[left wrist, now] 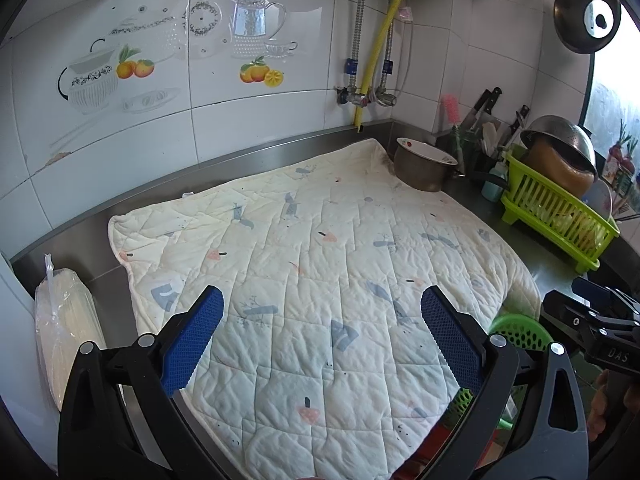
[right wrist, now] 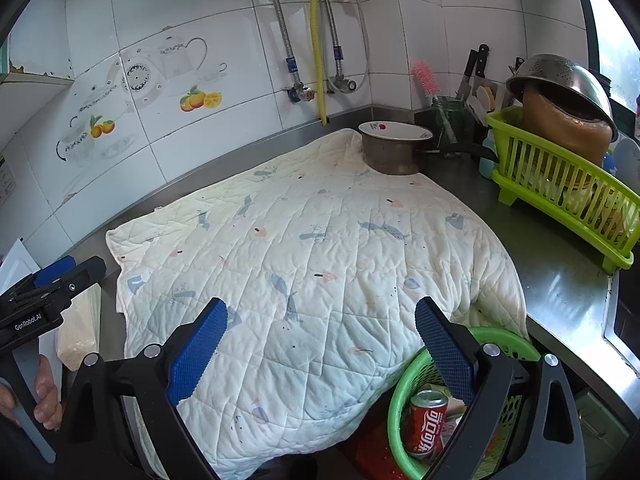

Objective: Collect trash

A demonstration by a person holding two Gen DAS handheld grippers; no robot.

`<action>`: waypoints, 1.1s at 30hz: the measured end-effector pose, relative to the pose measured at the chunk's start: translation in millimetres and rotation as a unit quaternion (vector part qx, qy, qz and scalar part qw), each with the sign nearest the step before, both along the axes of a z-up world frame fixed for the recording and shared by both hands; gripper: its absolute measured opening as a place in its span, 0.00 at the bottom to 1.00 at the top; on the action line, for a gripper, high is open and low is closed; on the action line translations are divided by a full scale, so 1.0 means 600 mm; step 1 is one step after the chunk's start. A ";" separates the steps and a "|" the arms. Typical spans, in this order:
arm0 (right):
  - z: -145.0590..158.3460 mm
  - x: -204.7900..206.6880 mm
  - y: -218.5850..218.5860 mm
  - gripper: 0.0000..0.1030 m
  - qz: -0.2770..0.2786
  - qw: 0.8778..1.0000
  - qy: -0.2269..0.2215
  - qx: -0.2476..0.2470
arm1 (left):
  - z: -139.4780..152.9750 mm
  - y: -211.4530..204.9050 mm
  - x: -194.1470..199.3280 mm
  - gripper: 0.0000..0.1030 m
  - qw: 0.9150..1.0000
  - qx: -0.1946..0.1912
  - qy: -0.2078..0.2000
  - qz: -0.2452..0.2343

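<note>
A red soda can lies in the green basket at the near right, below the right gripper, whose jaws, like the left gripper's, gape empty over the quilted cloth.

both grippers, left and right, side by side, jaws wide apart

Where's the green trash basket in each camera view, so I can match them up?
Left wrist: the green basket peeks out at lower right, mostly hidden behind the right finger.
Right wrist: lower right, open, with a red soda can inside.
Shared landmark: the quilted mat, whose near right corner meets the basket.
</note>
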State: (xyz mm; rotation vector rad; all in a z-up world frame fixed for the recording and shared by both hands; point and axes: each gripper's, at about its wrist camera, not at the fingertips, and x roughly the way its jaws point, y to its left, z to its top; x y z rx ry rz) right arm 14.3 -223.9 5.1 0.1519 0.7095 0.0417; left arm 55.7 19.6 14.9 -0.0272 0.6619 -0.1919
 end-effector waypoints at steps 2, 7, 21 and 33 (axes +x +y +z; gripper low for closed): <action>0.001 -0.002 -0.003 0.89 -0.003 1.000 -0.003 -0.001 | 0.001 -0.001 0.002 0.95 1.000 0.002 -0.001 0.001; 0.005 -0.007 -0.007 0.89 -0.011 1.000 -0.010 -0.003 | 0.003 -0.006 0.001 0.95 1.000 0.004 -0.004 0.001; 0.014 -0.025 -0.003 0.89 -0.029 0.999 -0.033 -0.032 | 0.013 -0.019 -0.004 0.95 1.000 0.009 -0.015 -0.007; 0.021 -0.040 -0.016 0.89 -0.055 0.996 -0.047 -0.045 | 0.025 -0.050 -0.010 0.95 0.999 0.022 -0.034 -0.013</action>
